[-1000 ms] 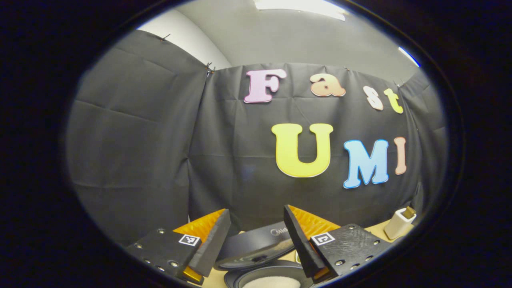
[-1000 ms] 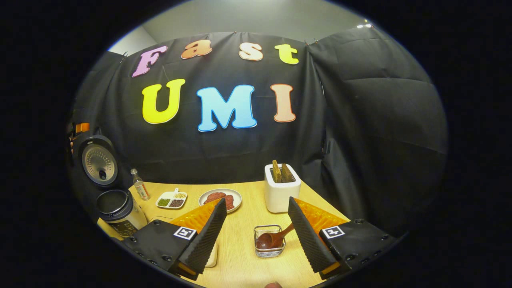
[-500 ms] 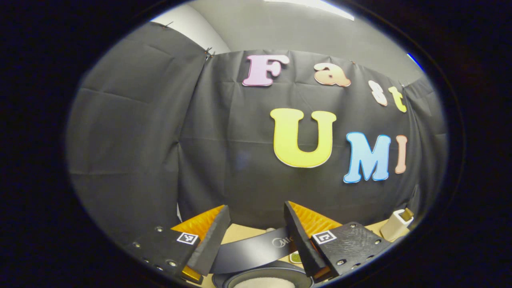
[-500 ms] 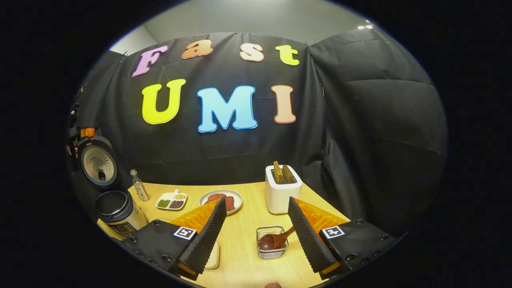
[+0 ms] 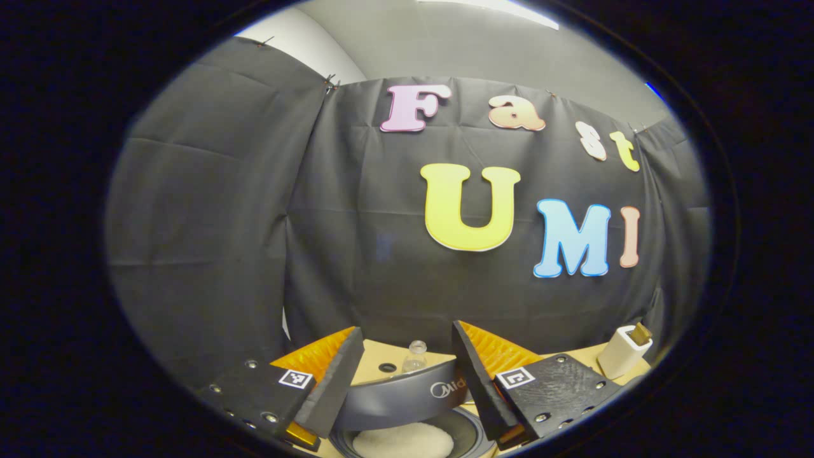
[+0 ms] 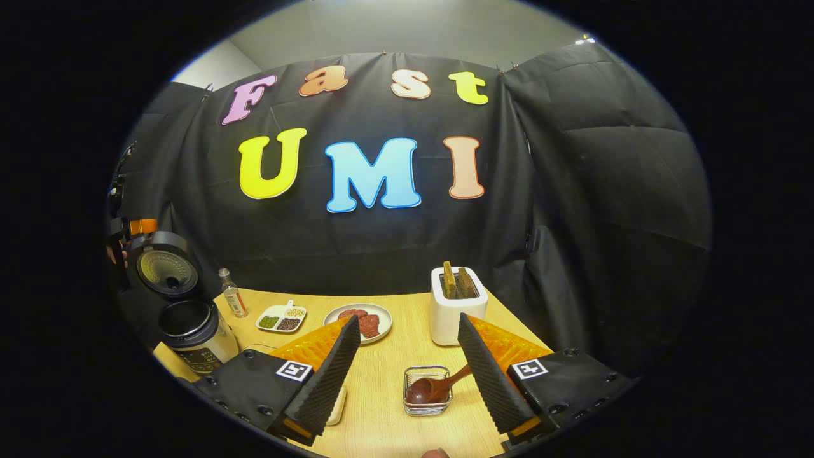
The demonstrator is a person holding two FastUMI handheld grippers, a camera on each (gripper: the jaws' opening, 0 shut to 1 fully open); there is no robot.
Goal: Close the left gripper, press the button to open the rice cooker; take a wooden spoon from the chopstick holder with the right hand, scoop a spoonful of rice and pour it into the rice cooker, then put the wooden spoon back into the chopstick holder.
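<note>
We see the rice cooker [image 6: 194, 334] at the far left corner of the wooden table [image 6: 394, 375] in the right gripper view, its lid [image 6: 162, 270] tipped up and back over the open pot; in the left gripper view the lid's dark edge [image 5: 400, 397] lies between that gripper's fingers, untouched by them, with white rice [image 5: 402, 440] in the pot just below; the left gripper [image 5: 407, 375] has its jaws apart and holds nothing; the right gripper [image 6: 407, 375] hangs above the near edge of the table, jaws apart and empty too; between its fingers, on the table, stands a small wire basket [image 6: 428, 399] with the wooden spoon [image 6: 435, 388] leaning in it, bowl down and handle up to the right; behind it is a white holder [image 6: 456, 310] with two brown pieces upright in it; left of that a round plate [image 6: 360, 320] of red-brown food, then a small divided dish [image 6: 281, 318], then a little clear bottle [image 6: 233, 301] near the cooker; black cloth [image 6: 604, 210] walls the booth behind and at the sides; above it are a pale wall and ceiling [image 5: 445, 44] with a strip of light.
</note>
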